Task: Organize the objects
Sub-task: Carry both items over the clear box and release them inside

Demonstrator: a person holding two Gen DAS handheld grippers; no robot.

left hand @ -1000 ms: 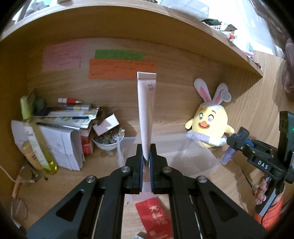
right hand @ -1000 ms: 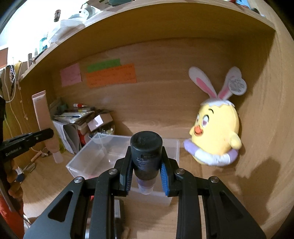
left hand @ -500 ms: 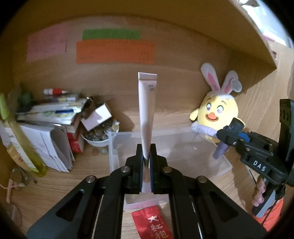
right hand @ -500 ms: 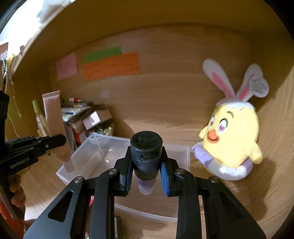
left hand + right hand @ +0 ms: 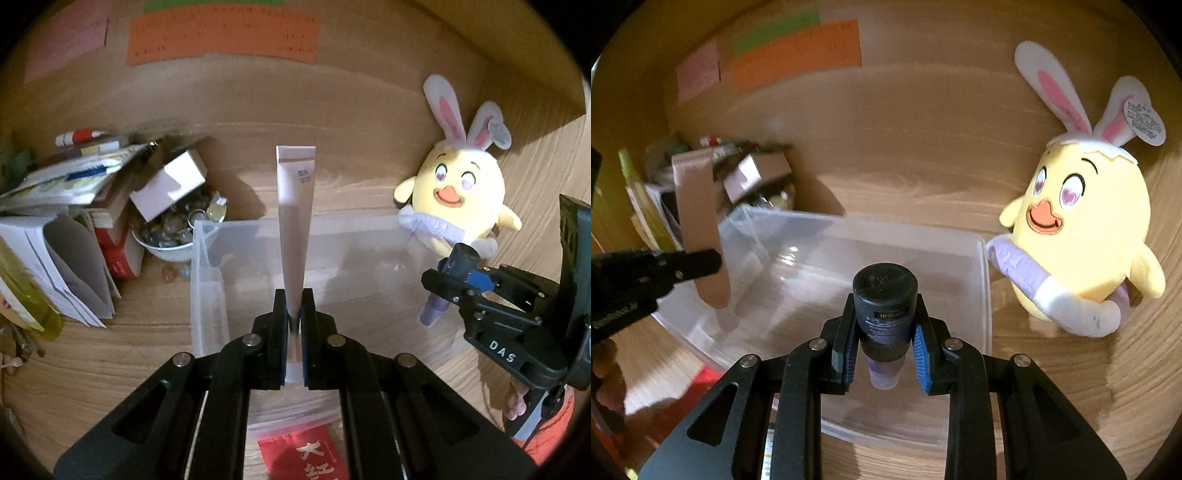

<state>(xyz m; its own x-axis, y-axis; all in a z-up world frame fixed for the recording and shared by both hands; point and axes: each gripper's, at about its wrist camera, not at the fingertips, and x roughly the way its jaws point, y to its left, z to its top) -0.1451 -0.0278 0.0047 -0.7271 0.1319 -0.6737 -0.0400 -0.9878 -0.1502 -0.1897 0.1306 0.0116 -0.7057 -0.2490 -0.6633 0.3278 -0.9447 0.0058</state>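
My left gripper (image 5: 294,332) is shut on a tall pale pink tube (image 5: 295,206), held upright with its crimped end up, over the near-left part of a clear plastic bin (image 5: 207,288). My right gripper (image 5: 886,343) is shut on a small bottle with a black cap and a purple body (image 5: 885,306), cap up, above the bin (image 5: 982,295) near its front right. In the left wrist view the right gripper (image 5: 448,291) with the bottle (image 5: 434,314) hangs over the bin's right end. From the right wrist view the pink tube (image 5: 698,221) shows at the bin's left corner.
A yellow chick plush with bunny ears (image 5: 458,192) sits against the wooden back wall, right of the bin. Left of the bin are a white bowl of glass pebbles (image 5: 173,236), a small box, stacked books and papers (image 5: 66,229). A red packet (image 5: 306,454) lies near the front.
Both grippers have moved forward and down toward the clear bin, each still holding its item. The bin and plush now look larger and closer.
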